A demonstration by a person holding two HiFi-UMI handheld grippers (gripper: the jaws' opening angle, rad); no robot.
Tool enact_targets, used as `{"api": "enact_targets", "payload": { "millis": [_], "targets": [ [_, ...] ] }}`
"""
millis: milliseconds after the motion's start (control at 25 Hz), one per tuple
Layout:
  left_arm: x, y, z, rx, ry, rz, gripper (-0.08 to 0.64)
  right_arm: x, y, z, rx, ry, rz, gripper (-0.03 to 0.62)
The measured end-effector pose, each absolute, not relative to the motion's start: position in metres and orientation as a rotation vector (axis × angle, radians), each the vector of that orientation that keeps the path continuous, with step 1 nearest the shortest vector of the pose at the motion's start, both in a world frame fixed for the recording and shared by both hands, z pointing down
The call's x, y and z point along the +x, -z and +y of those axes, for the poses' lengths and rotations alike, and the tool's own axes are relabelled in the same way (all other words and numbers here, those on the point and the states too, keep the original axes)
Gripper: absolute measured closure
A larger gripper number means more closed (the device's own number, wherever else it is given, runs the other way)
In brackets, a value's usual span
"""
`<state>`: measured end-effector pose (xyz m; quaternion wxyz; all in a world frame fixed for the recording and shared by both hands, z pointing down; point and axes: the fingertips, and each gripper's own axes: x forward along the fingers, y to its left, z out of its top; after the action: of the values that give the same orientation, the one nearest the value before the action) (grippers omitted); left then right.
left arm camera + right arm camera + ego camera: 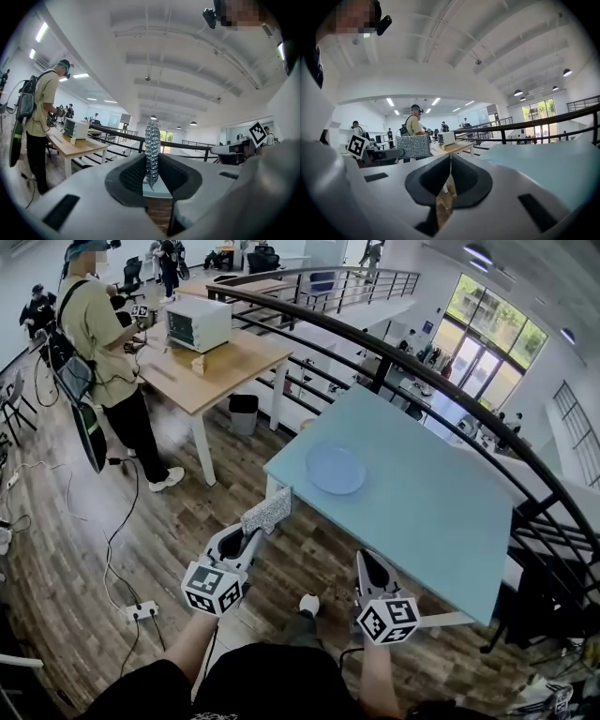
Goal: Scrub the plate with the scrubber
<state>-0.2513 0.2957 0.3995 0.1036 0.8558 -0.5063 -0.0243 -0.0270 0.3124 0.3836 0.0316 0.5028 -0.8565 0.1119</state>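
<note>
The left gripper (151, 177) is found clamped on the lower edge of the scrubber (151, 143), which stands upright between the jaws. The right gripper (450, 169) is found with jaws together and nothing held.

Both are held off the near edge of the table (441, 521), the scrubber (267, 512) nearest its corner. The plate (336, 470) lies flat by that corner, well apart from both.

The scrubber is judged light and pliant, so some flex under pressure is expected. The plate looks thin, smooth and slippery, and may slide when scrubbed. Steadying at its near rim with the right gripper is advised.
</note>
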Motion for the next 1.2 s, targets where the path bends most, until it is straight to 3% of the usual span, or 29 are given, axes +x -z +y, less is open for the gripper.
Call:
{"api": "enact_targets", "payload": {
  "millis": [1200],
  "targets": [
    [-0.118,-0.432,0.024,2.347,-0.038,-1.507,0.474,0.092,-0.423,0.008,1.353,-0.534,-2.611,0.584]
  ]
}}
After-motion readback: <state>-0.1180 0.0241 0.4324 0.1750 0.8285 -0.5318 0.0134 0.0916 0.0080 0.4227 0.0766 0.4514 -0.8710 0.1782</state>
